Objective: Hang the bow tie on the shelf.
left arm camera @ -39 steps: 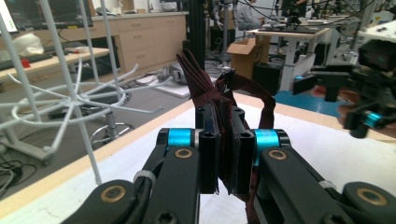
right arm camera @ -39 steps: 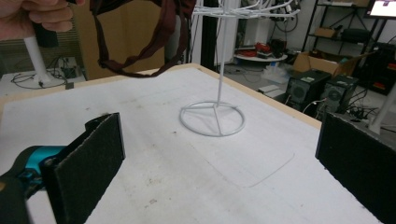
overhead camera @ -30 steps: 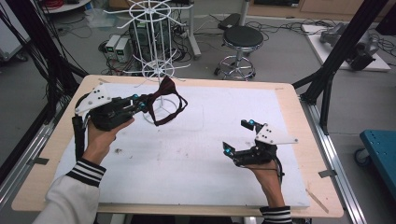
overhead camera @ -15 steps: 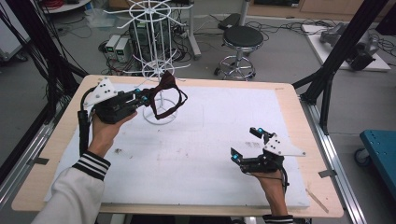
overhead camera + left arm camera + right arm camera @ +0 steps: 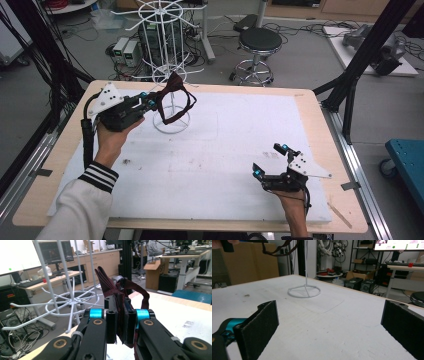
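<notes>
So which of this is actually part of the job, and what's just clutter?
In play:
- dark red bow tie, clamped in the left hand-held gripper
- white wire rack
- right hand-held gripper, open, low over the table

Lying about:
- black stool
- floor cables and boxes

Stool [image 5: 260, 40]: I see it on floor past table's far edge.
Blue cart [image 5: 407, 160]: right of table.
Boxes [image 5: 125, 49]: floor, behind rack.
</notes>
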`<state>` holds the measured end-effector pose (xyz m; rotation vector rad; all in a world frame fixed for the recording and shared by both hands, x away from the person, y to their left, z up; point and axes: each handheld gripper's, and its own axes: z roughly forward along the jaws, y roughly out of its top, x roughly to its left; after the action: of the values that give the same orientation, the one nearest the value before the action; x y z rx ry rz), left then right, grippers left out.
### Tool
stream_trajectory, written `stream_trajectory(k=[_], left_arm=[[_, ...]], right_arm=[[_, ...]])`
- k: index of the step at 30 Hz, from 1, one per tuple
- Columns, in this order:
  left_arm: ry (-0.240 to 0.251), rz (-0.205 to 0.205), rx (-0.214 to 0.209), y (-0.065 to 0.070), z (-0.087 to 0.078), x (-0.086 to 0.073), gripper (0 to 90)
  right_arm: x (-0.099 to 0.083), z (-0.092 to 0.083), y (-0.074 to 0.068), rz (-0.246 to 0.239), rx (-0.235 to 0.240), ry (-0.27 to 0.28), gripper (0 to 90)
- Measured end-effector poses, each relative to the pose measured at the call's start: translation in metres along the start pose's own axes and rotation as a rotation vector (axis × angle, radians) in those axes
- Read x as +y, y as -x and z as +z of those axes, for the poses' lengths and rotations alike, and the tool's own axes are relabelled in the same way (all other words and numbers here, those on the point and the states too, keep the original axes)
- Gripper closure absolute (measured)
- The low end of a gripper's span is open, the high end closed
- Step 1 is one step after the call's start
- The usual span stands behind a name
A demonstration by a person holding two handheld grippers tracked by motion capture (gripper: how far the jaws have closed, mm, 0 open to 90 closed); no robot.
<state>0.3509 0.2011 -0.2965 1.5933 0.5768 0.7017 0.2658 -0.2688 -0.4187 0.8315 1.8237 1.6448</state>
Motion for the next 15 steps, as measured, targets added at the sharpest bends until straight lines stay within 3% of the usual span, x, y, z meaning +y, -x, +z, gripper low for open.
stream_trajectory(k=[15], left_arm=[[0.02,0.013,0.065,-0.0035,-0.0092,-0.0065,84.3]], right_arm=[[-0.0106,-0.0048,0.0036,0.001,-0.042,0.041,0.6]])
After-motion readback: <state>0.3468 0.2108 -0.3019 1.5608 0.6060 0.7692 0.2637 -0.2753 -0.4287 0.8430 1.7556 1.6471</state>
